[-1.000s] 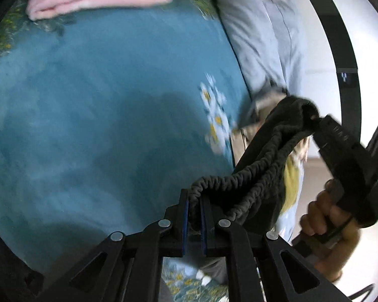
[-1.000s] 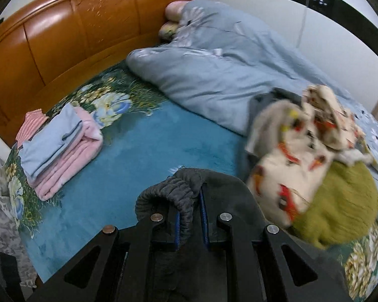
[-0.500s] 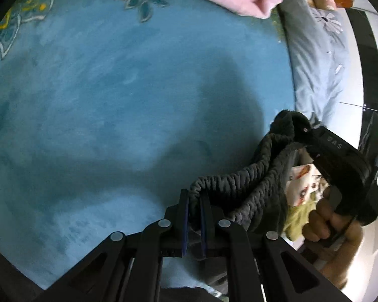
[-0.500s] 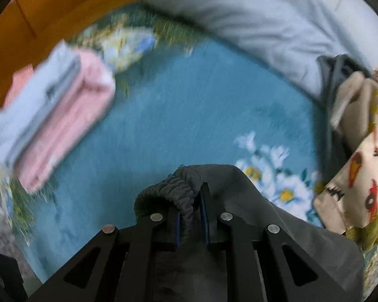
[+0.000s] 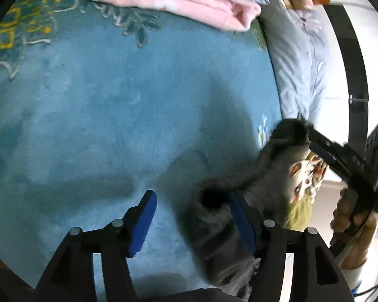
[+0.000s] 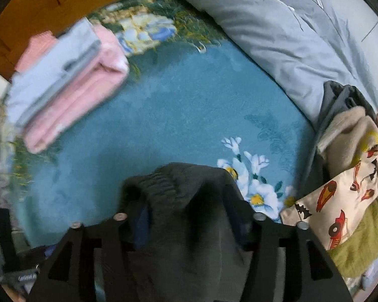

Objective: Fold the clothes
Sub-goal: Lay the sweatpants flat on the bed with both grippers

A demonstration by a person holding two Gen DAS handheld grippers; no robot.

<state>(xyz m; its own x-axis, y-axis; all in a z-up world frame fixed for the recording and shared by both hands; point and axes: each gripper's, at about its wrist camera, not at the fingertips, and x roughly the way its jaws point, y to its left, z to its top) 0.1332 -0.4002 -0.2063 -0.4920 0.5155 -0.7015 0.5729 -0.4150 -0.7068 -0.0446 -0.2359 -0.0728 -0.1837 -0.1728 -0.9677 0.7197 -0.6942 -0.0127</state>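
A dark grey garment with an elastic waistband [image 5: 221, 216] hangs over the blue bedspread [image 5: 113, 115]. My left gripper [image 5: 192, 216] is open; the waistband lies loose against its right finger [image 5: 242, 224]. My right gripper [image 6: 189, 216] is open too, and the garment [image 6: 189, 214] is draped between and over its jaws. In the left wrist view the right gripper's body [image 5: 347, 161] sits at the right with the garment's other end at its tip.
A folded stack of pink and light blue clothes [image 6: 65, 80] lies at the far left by the wooden headboard [image 6: 37, 5]. A grey quilt [image 6: 289, 37] covers the far right. A pile of unfolded clothes [image 6: 347, 176] lies at the right.
Both grippers have opened and let go of the waistband, which now slumps loose. The views have tilted down toward the bedspread.
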